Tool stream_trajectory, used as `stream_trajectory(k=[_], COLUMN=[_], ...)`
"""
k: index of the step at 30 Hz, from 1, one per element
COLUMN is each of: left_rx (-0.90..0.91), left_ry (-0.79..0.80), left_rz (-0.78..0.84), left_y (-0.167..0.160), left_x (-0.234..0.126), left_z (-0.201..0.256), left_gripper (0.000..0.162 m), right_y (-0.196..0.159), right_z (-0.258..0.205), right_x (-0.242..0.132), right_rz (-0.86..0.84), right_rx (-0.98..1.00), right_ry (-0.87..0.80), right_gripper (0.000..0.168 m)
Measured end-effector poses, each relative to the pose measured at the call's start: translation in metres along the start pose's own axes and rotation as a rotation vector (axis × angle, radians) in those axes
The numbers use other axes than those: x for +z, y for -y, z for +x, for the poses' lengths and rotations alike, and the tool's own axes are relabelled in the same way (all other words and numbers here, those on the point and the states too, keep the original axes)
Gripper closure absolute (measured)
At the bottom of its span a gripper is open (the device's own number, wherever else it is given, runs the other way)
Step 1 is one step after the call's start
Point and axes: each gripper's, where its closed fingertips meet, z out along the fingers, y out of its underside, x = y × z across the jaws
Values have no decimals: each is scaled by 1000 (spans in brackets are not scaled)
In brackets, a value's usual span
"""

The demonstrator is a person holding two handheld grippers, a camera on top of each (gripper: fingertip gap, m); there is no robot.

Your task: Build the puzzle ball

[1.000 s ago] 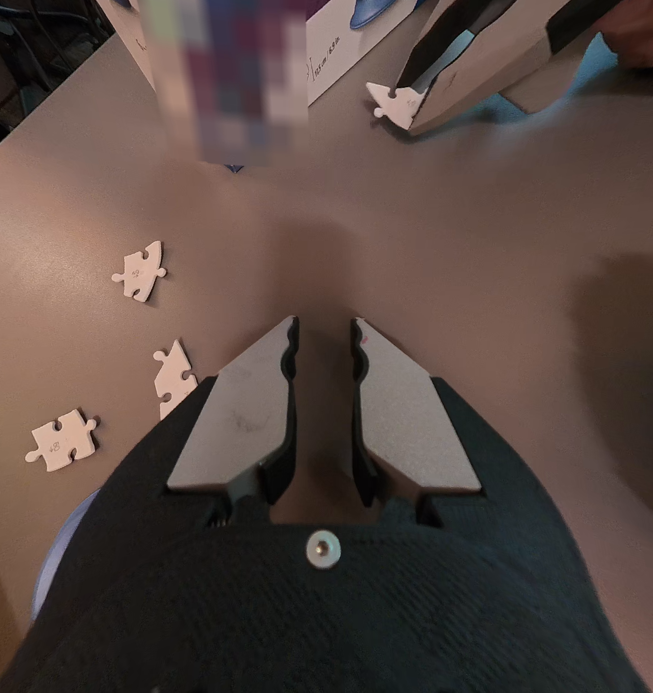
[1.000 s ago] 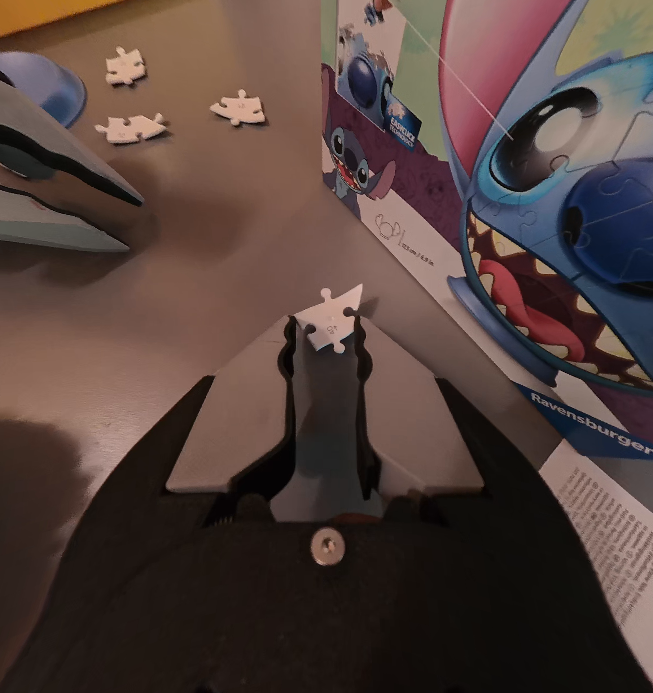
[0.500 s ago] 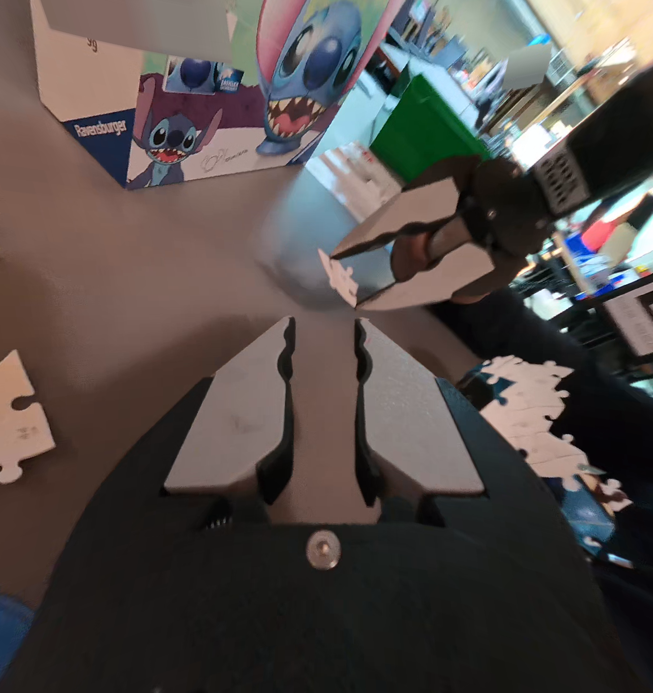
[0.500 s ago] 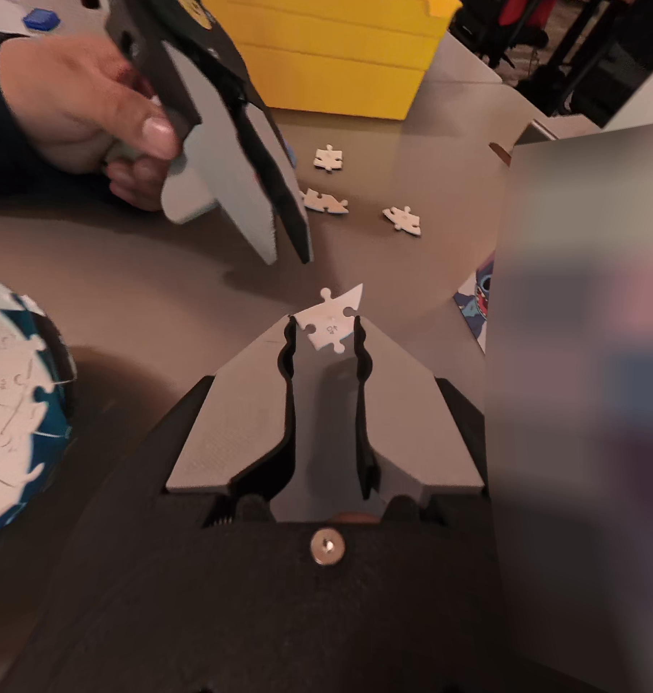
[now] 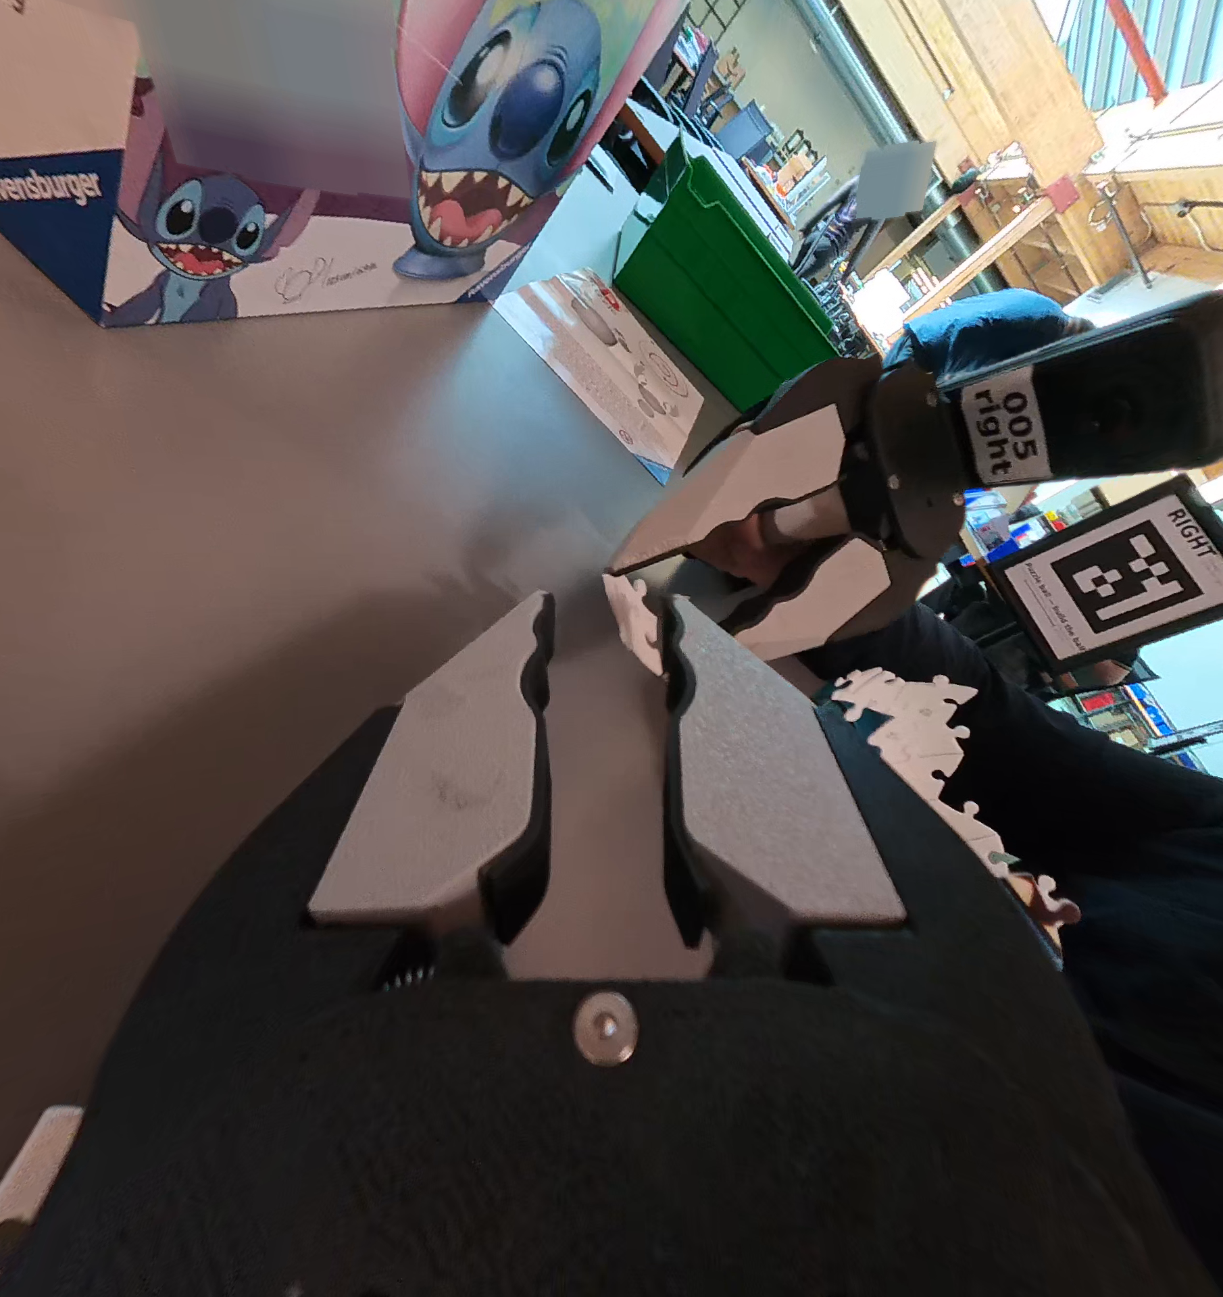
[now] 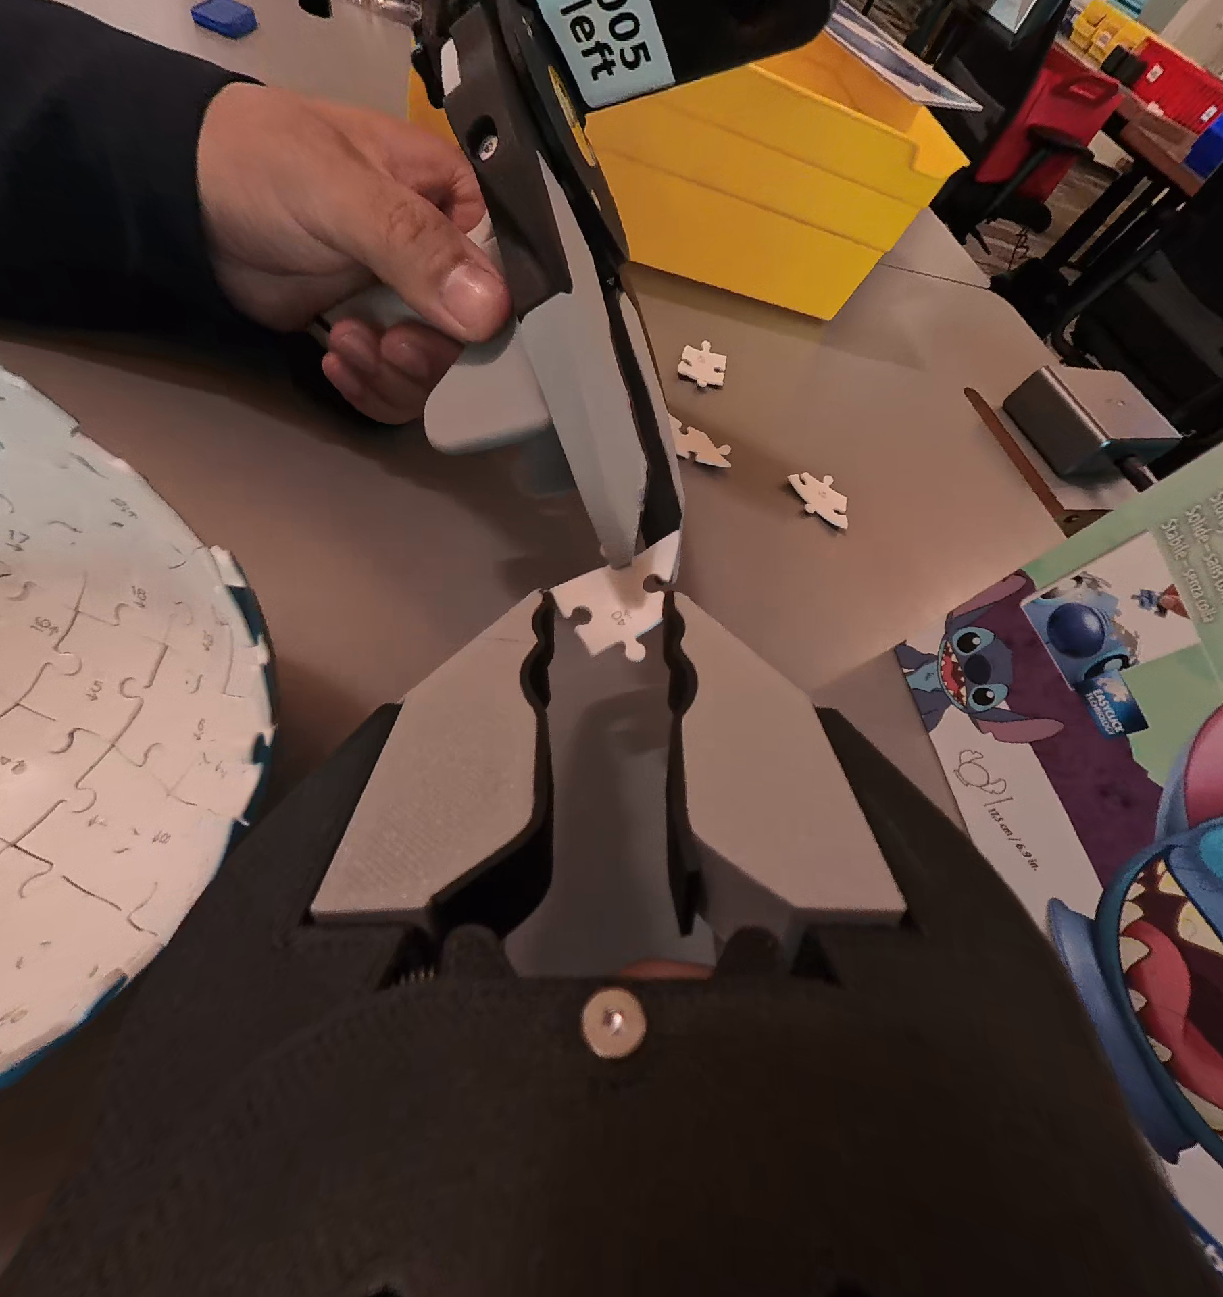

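Note:
My right gripper [image 6: 605, 603] is shut on a white puzzle piece [image 6: 612, 617], held flat between its tips above the table. My left gripper [image 6: 647, 547] comes down from above, held by a hand, with its tips straddling the piece's far edge. In the left wrist view my left gripper [image 5: 609, 607] is open, with the piece [image 5: 633, 624] edge-on between its tips, close to the right finger. The right gripper [image 5: 658, 589] reaches in from the right. The partly built puzzle ball [image 6: 68, 737], white inside with a blue rim, lies at the left; its edge [image 5: 903, 730] also shows.
Three loose white pieces [image 6: 819, 497] lie on the grey table beyond the grippers. The puzzle box [image 6: 1086, 702] stands at the right, and also shows in the left wrist view [image 5: 279, 175]. A yellow bin [image 6: 770, 175], a green bin [image 5: 721, 281] and a grey metal block [image 6: 1086, 421] stand farther off. Left and right tips are no more than a few centimetres apart.
My left gripper has swung over to the right gripper and now has its open tips around the held piece. The right gripper has lifted the piece away from the box and kept hold of it.

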Motion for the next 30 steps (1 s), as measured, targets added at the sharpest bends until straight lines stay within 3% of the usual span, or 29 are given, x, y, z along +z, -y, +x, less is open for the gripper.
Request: stream_trajectory(k=[2, 5, 6, 14, 23, 26, 28, 30], left_rx=[5, 26, 32, 64, 62, 85, 98, 100], left_ry=[4, -21, -24, -6, -10, -14, -26, -35], left_rz=[-12, -30, -34, 24, 163, 162, 171, 181], left_y=[-2, -5, -6, 4, 28, 28, 29, 30], left_x=[2, 4, 4, -1, -17, -15, -16, -17], left_z=[0, 6, 7, 10, 9, 13, 16, 18], left_gripper=[137, 158, 162, 162, 162, 162, 162, 162], right_y=[2, 3, 3, 4, 13, 21, 22, 22], right_z=[-1, -1, -1, 6, 2, 6, 9, 12], right_x=[0, -1, -1, -4, 2, 2, 0, -3], right_rz=[7, 10, 13, 32, 102, 142, 156, 168], right_rx=[-8, -10, -16, 46, 488, 549, 583, 601], right_ry=[-2, -2, -9, -5, 194, 187, 187, 194], right_gripper=[140, 141, 150, 143, 138, 147, 165, 168])
